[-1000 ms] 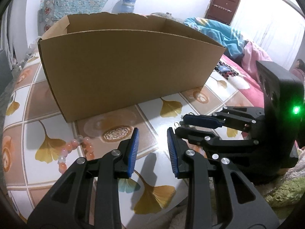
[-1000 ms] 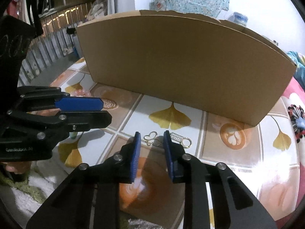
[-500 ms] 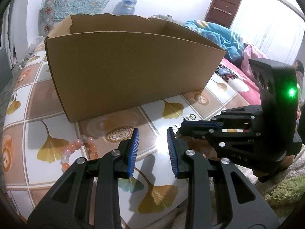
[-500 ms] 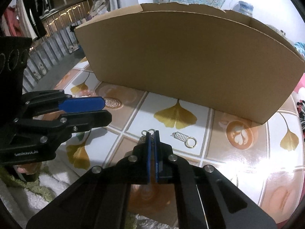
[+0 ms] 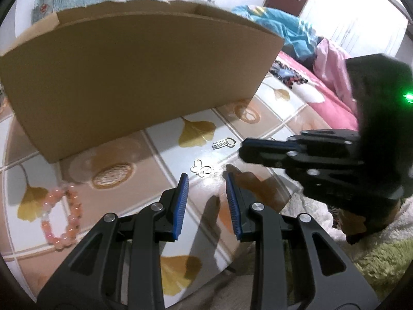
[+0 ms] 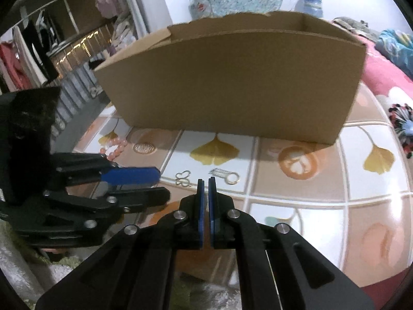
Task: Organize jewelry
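Clearly the right gripper (image 6: 206, 180) has closed on nothing (left gripper (image 5: 207, 178) narrowly open, empty); the flat butterfly charm (image 5: 201, 169) may slip again.

The cardboard box (image 6: 232, 82) shows only its outer wall and a strip of inner wall at the upper right, so its contents stay hidden. In the right wrist view the left gripper (image 6: 144, 183) covers part of the pink bead bracelet (image 6: 116, 149) at centre left. The right gripper's body (image 5: 379, 82) at the right edge of the left wrist view is smeared, and the two small metal charms (image 5: 224, 143) are too small to identify.
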`<state>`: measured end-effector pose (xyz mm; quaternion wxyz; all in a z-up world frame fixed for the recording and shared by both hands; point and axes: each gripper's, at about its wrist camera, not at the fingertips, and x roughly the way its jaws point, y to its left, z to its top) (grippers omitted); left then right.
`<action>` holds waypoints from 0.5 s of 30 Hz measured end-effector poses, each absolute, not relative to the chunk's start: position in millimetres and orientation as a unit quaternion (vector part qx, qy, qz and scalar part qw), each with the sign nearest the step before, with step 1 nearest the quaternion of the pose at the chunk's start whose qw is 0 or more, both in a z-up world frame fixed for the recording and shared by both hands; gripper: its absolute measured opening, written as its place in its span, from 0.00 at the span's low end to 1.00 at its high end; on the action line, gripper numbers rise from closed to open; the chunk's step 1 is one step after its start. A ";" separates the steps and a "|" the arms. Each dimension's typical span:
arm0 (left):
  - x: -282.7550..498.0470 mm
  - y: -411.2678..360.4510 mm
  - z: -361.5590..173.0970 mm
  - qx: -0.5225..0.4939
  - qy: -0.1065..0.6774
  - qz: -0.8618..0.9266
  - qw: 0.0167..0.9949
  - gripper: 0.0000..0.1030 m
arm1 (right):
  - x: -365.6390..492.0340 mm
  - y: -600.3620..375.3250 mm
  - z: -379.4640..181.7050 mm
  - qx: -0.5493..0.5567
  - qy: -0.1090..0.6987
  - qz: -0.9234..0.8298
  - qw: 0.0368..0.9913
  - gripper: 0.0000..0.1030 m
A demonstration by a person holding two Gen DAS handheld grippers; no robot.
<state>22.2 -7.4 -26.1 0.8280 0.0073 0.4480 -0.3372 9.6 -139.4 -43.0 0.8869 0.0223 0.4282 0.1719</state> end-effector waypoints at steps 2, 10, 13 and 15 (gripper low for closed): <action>26.3 -14.9 -26.9 0.014 0.453 -0.331 0.828 0.27 | 6.0 -145.2 -40.3 0.026 0.422 0.165 0.891 0.03; 28.7 -36.1 -25.7 0.050 0.453 -0.322 0.830 0.27 | -3.7 -165.0 -42.2 0.051 0.412 0.149 0.898 0.03; 30.2 -39.7 -24.8 0.059 0.453 -0.317 0.831 0.27 | -6.3 -168.6 -43.6 0.057 0.409 0.148 0.899 0.03; 29.6 -44.2 -24.5 0.076 0.450 -0.312 0.833 0.27 | -8.1 -169.9 -43.7 0.060 0.407 0.148 0.899 0.03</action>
